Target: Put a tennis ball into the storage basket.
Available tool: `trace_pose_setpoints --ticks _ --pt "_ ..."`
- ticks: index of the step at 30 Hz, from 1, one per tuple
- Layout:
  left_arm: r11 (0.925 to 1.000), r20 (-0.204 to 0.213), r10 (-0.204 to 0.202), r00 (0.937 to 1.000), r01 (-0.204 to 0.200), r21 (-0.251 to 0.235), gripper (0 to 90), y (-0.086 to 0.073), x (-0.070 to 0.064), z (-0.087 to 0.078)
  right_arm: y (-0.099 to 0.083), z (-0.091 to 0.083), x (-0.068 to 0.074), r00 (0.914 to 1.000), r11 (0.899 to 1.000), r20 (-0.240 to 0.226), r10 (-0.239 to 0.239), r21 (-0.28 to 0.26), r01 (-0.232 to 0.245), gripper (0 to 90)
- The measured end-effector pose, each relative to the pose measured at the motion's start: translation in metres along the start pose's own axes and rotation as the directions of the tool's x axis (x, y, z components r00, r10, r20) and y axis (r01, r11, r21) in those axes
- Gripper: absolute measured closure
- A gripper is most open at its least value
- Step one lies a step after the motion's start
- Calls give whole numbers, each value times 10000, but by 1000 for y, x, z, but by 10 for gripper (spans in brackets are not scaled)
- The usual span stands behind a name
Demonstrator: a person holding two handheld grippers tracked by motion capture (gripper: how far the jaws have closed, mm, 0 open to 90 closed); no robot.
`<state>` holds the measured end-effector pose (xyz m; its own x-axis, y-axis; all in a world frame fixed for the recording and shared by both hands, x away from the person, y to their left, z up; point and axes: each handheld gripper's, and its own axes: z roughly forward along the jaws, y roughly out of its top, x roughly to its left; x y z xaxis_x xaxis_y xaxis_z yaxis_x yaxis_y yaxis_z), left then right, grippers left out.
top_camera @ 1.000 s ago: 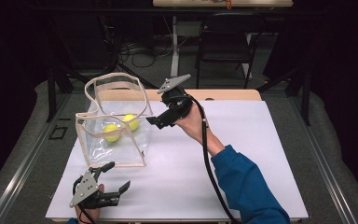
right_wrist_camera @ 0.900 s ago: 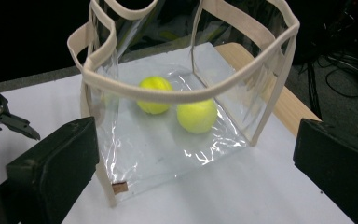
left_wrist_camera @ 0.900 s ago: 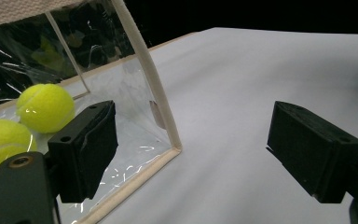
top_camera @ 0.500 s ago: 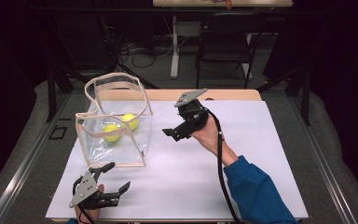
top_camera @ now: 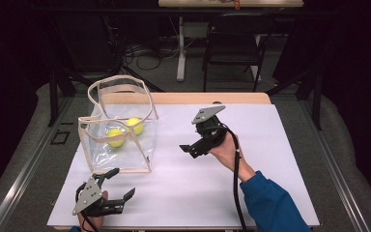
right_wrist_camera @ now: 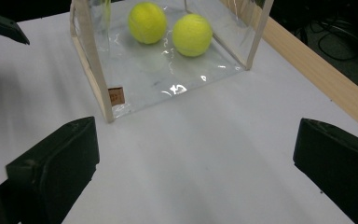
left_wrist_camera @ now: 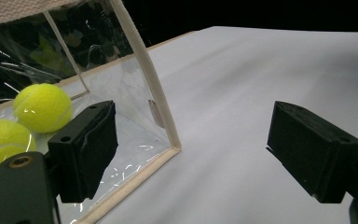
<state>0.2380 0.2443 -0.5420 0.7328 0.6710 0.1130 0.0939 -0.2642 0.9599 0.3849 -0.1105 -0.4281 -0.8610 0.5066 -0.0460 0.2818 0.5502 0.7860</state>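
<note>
A clear plastic bag (top_camera: 121,145) with beige trim and looped handles stands open on the left of the white table (top_camera: 280,145). Two yellow tennis balls (top_camera: 116,137) (top_camera: 135,125) lie inside it. My right gripper (top_camera: 189,150) hovers open and empty to the right of the bag, jaws pointing at it. In the right gripper view the balls (right_wrist_camera: 147,22) (right_wrist_camera: 192,34) rest on the bag's floor (right_wrist_camera: 168,70) ahead of the gripper (right_wrist_camera: 196,172). My left gripper (top_camera: 121,183) sits open near the table's front left. Its view shows the bag's corner trim (left_wrist_camera: 154,98) and a ball (left_wrist_camera: 43,107) close ahead.
A wooden strip (top_camera: 212,98) runs along the table's far edge. A dark chair (top_camera: 232,43) and cables stand on the floor beyond it. The white surface to the right of the bag is bare. Metal rails flank the table.
My right gripper has drawn away from the bag's top, moving right and toward the near side. The left gripper and the bag have stayed put.
</note>
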Motion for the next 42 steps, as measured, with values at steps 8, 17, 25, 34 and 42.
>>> trace_pose_setpoints --ticks 8,17,25,34,42 --pt "10000 -47 91 9999 -91 18 159 1 -1 -1 -24 -7 3 9998 9999 120 153 19 -153 0" --pt "9999 -36 85 10000 -85 108 159 0 -2 1 -51 -19 6 9991 9994 233 349 -87 -347 0" --pt "9999 -47 -141 9999 142 57 159 -1 0 2 -75 -28 7 9975 9987 494 497 -106 -492 0" --pt "9999 -84 -111 9999 112 54 159 -2 1 2 -99 -45 12 9942 9962 723 795 -410 -766 0" --pt "9999 -59 -92 9999 92 140 159 -2 1 2 -116 -54 16 9924 9963 958 777 -439 -737 0"
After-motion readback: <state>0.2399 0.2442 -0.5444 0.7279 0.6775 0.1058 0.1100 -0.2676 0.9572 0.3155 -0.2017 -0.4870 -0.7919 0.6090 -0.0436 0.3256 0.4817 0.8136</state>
